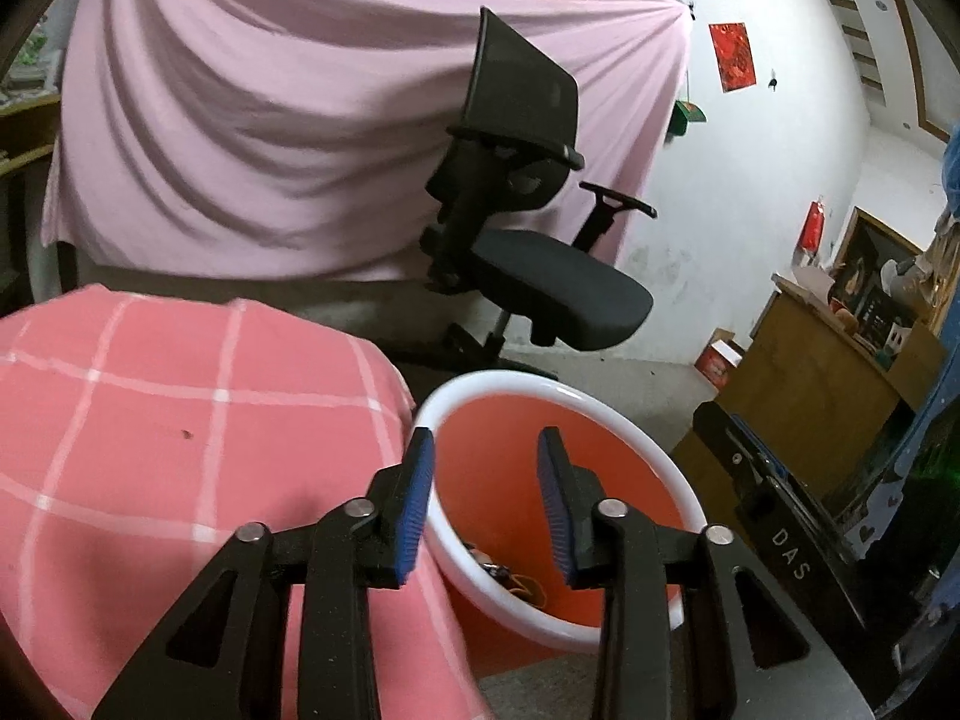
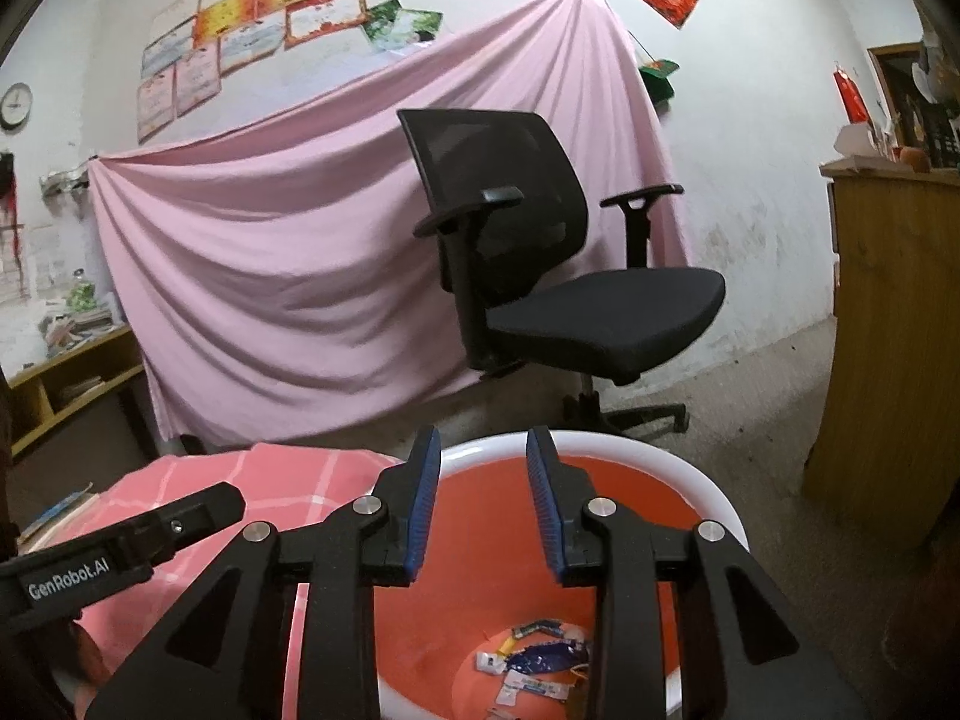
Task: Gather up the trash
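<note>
right tool: blue-padded jaws apart, empty
left tool: jaws apart, empty
trash: crumpled wrappers in round orange white-rimmed plastic bin, directly below right tool, nearer than left

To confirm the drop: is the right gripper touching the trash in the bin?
Apart. Right wrist view: gripper jaws empty above the bin; wrappers lie on its bottom.
</note>
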### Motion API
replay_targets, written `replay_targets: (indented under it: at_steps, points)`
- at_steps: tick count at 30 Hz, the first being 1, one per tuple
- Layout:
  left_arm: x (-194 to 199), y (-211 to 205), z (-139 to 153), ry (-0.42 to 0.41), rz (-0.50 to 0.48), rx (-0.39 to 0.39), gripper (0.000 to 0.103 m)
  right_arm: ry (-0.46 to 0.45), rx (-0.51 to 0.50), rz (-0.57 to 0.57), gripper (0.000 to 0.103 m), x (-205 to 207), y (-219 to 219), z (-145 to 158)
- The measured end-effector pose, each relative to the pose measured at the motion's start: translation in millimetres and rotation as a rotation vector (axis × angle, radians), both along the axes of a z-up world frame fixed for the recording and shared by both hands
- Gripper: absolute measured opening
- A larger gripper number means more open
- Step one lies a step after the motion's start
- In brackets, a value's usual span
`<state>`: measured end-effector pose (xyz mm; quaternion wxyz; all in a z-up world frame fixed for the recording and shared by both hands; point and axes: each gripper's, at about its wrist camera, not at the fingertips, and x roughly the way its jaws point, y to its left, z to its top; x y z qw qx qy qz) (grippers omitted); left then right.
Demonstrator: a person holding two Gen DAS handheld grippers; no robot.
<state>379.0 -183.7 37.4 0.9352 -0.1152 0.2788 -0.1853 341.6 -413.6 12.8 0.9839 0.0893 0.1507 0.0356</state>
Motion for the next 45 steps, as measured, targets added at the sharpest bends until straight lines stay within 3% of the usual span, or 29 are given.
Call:
replay_targets:
  at_steps: [10, 12, 17, 19, 21, 23, 27, 30, 32, 36, 45]
  points:
    - [-35, 43, 32, -0.086, 0.144, 0.012, 0.062, -0.090, -0.050, 0.009, 0.030, -19, 19, 32]
    - [-40, 53, 39, -0.099, 0.155, 0.001, 0.063, -0.116, -0.046, 0.014, 0.047, -26, 22, 37]
    - [-54, 72, 56, -0.132, 0.167, 0.010, 0.067, -0.135, -0.010, 0.022, 0.048, -38, 32, 50]
    - [-66, 80, 60, -0.151, 0.168, 0.008, 0.084, -0.135, -0.014, 0.028, 0.050, -45, 38, 54]
    - [-81, 88, 62, -0.183, 0.194, 0.023, 0.088, -0.139, -0.014, 0.035, 0.059, -53, 43, 56]
    - [-92, 95, 61, -0.192, 0.213, 0.048, 0.088, -0.149, -0.012, 0.037, 0.069, -62, 47, 58]
    - [-111, 109, 55, -0.182, 0.233, 0.078, 0.090, -0.148, -0.008, 0.025, 0.076, -78, 52, 60]
    - [-128, 119, 50, -0.200, 0.260, 0.082, 0.101, -0.146, 0.009, 0.008, 0.087, -87, 51, 63]
    - [-139, 125, 49, -0.214, 0.271, 0.077, 0.101, -0.147, 0.026, -0.001, 0.088, -94, 51, 68]
    - [-160, 134, 50, -0.228, 0.274, 0.103, 0.101, -0.152, 0.045, -0.022, 0.103, -108, 53, 73]
    - [-201, 150, 51, -0.256, 0.297, 0.115, 0.101, -0.119, 0.018, -0.045, 0.103, -142, 60, 75]
